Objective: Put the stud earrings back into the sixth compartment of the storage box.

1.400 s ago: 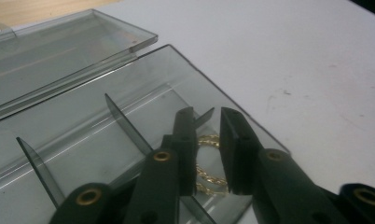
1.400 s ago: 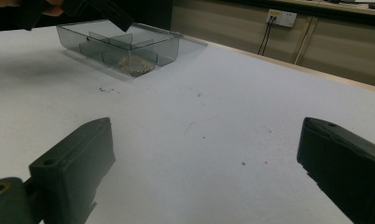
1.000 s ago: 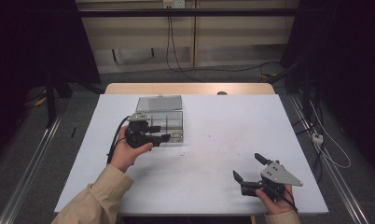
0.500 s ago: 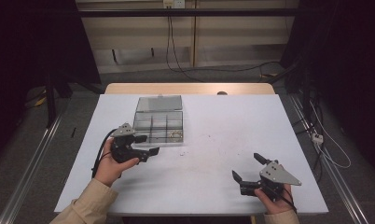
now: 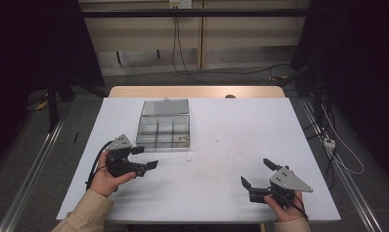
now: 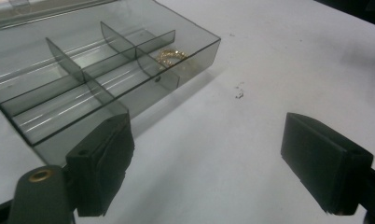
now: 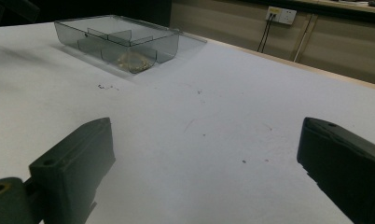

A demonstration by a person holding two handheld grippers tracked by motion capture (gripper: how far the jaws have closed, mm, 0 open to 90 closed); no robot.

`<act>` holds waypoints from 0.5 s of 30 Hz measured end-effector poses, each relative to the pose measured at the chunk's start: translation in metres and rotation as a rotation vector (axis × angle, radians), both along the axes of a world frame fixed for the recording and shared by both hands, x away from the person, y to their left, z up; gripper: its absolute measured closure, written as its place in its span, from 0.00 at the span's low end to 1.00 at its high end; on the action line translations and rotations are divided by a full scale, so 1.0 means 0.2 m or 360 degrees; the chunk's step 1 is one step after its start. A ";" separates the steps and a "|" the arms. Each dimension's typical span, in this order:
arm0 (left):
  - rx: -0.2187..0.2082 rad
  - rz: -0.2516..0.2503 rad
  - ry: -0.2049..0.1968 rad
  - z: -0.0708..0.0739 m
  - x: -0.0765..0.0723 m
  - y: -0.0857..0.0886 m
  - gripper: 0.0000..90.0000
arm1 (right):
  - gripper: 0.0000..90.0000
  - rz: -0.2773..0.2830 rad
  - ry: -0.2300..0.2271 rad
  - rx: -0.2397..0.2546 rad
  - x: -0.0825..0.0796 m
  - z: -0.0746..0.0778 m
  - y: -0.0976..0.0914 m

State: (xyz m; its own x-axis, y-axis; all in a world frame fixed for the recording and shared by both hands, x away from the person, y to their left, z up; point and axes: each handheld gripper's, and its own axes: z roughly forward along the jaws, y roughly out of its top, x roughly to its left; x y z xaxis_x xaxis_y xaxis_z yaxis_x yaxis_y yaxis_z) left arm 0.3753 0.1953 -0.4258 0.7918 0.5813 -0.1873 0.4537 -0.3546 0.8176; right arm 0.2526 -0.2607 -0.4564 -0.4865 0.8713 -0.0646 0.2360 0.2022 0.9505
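Observation:
A clear grey compartment box (image 5: 156, 145) lies open on the white table, its lid flat behind it. A gold ring-like piece (image 5: 182, 139) rests in its near right compartment, also seen in the left gripper view (image 6: 170, 56) and the right gripper view (image 7: 132, 59). My left gripper (image 5: 146, 157) hovers just in front and left of the box; its jaws have just been opening, and nothing is between them (image 6: 213, 163). My right gripper (image 5: 256, 172) is held low near the table's front right, open and empty (image 7: 209, 172).
The white table (image 5: 221, 125) stretches wide between the box and the right gripper, marked with a few small dark specks (image 6: 239, 93). A wooden strip (image 5: 197, 92) borders the far edge. Cables hang along the back wall and lie right of the table.
My left gripper drew back from the box's front edge toward the near left and its jaws spread wider. The right gripper stayed in place.

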 end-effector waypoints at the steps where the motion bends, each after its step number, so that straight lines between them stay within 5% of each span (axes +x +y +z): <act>1: 0.0002 0.0000 0.0004 0.00 -0.01 0.01 0.18 | 0.04 0.0001 0.0000 0.0000 0.00 0.00 0.00; 15: 0.0037 0.0020 0.0004 -0.04 -0.06 0.11 0.14 | 0.04 0.0000 0.0002 0.0001 0.00 0.00 0.00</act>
State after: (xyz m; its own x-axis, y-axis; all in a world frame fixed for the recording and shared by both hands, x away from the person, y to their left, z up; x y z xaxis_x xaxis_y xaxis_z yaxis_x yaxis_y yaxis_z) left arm 0.3635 0.2174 -0.4345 0.7841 0.5953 -0.1754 0.4601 -0.3680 0.8080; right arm 0.2526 -0.2601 -0.4562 -0.4867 0.8712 -0.0634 0.2374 0.2018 0.9502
